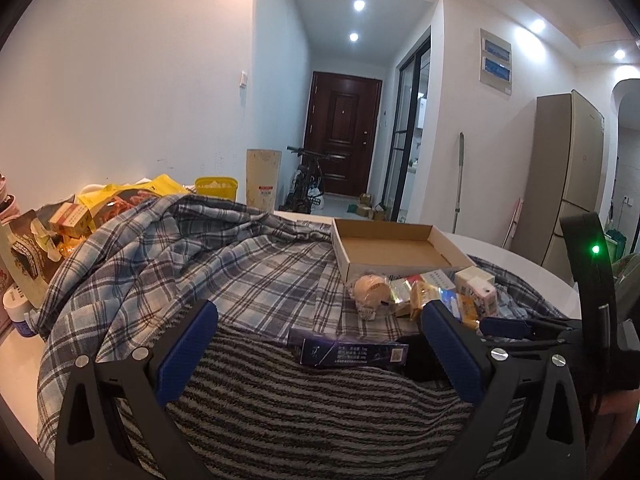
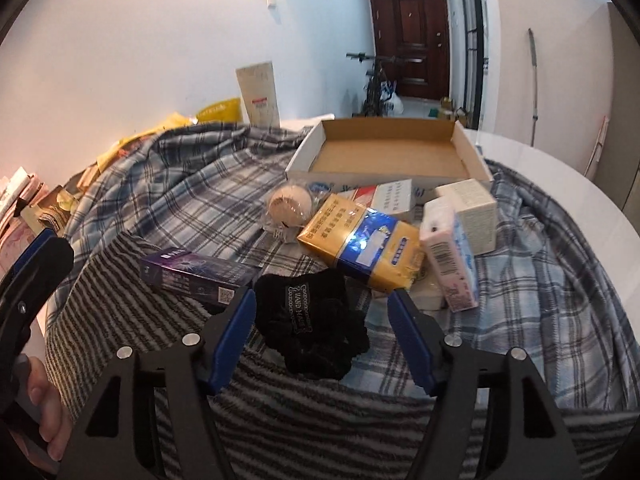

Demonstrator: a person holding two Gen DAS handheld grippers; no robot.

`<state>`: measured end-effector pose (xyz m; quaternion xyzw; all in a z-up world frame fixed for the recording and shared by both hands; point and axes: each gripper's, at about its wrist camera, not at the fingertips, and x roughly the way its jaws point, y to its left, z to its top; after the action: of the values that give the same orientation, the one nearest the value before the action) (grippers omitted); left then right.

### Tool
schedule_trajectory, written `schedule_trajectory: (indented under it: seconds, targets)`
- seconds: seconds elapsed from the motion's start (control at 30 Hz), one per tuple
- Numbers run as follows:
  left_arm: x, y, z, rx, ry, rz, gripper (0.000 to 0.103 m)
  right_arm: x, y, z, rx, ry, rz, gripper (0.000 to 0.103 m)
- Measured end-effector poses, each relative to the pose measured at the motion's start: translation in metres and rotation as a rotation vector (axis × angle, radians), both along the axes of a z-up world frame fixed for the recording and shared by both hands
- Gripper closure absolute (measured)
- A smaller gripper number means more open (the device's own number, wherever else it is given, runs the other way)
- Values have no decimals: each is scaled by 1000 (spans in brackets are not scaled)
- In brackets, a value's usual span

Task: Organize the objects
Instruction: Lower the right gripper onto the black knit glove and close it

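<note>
An empty cardboard box [image 1: 340, 248] [image 2: 304, 156] sits open on a plaid cloth [image 2: 180, 184]. In front of it lie a round beige wrapped item [image 2: 290, 204], a yellow and blue packet [image 2: 360, 240], a pink tissue pack [image 2: 448, 256] and a cream carton [image 2: 468, 208]. A purple box [image 1: 352, 350] [image 2: 196, 274] rests on a striped towel [image 1: 300, 420]. A black scrunchie [image 2: 312, 320] lies between the fingers of my right gripper [image 2: 322, 294], with small gaps at both pads. My left gripper [image 1: 320, 306] stands wide open over the towel, just short of the purple box.
Snack bags and boxes [image 1: 68, 224] pile up at the table's left by the wall, with a yellow bin [image 1: 216, 186] behind. The white table edge [image 1: 532, 276] curves round at the right. A fridge [image 1: 568, 176] and a hallway door [image 1: 340, 136] stand beyond.
</note>
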<state>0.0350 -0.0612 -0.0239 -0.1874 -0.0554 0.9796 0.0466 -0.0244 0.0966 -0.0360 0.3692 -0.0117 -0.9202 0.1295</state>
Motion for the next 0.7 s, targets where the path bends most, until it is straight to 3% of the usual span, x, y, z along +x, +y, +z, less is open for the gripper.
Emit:
schedule_trajectory:
  seconds: [0.4,0.53,0.7]
  targets:
    - [-7,1,-5,4,-27,-10,0,-22,-19,-18,64,-82,47,42]
    - [-8,2,-4,-1,-40,-12,0,-21,-18,-20,65,-88,55,60]
    - [-14,3,-5,11,-93,-40,0,-13,-14,-14,51,-62,48,74]
